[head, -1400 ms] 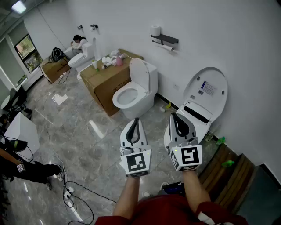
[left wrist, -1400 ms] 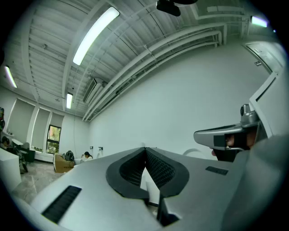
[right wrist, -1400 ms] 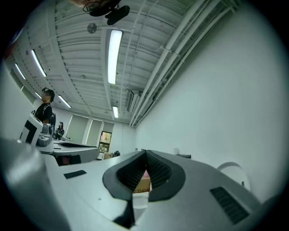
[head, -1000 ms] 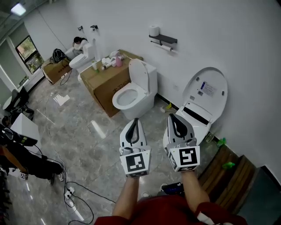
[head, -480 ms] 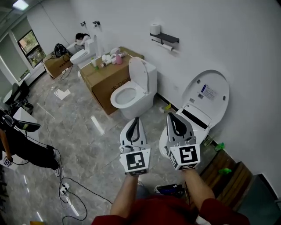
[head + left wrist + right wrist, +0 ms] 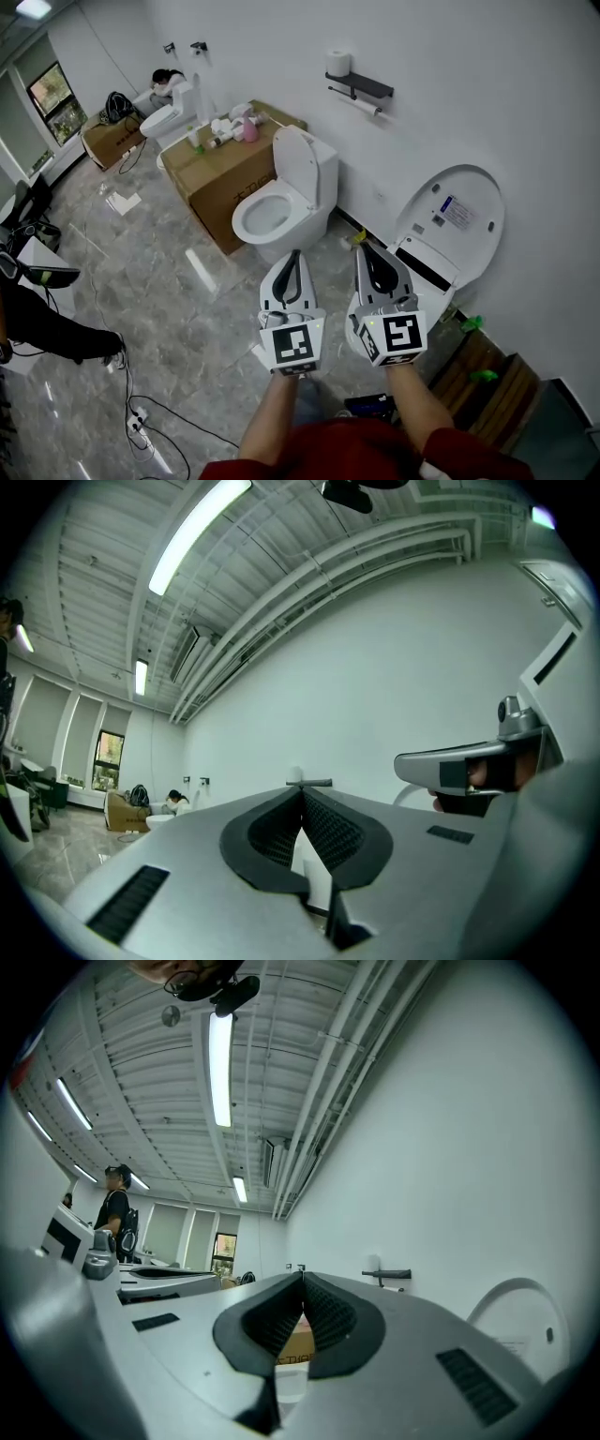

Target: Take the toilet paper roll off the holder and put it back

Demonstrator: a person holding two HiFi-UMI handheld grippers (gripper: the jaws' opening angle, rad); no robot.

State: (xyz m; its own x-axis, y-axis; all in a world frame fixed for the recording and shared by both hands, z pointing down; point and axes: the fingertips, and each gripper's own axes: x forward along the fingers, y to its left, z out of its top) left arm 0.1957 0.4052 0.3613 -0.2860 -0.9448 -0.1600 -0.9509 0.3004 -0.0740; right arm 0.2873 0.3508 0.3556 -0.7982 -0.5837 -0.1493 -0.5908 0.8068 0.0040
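A white toilet paper roll (image 6: 338,63) stands upright on the left end of a black wall shelf holder (image 6: 361,84) high on the white wall, and a second roll (image 6: 364,107) hangs on the bar below it. My left gripper (image 6: 294,255) and right gripper (image 6: 367,249) are held side by side low in the head view, far below the holder, both shut with nothing between the pads. In the left gripper view the holder (image 6: 309,783) shows small just above the shut left gripper (image 6: 302,788). In the right gripper view the holder (image 6: 387,1275) sits right of the right gripper (image 6: 303,1277).
A white toilet (image 6: 281,198) with raised lid stands under the holder, beside a cardboard box (image 6: 230,164) carrying bottles. Another toilet with its lid up (image 6: 441,234) is right behind the right gripper. A wooden pallet (image 6: 487,380) lies at right. Cables (image 6: 155,422) and a person's legs (image 6: 52,328) are at left.
The view has shifted slightly toward the wall; the holder and toilets sit a little more to the right. Both grippers stay shut and side by side. The person at left has moved.
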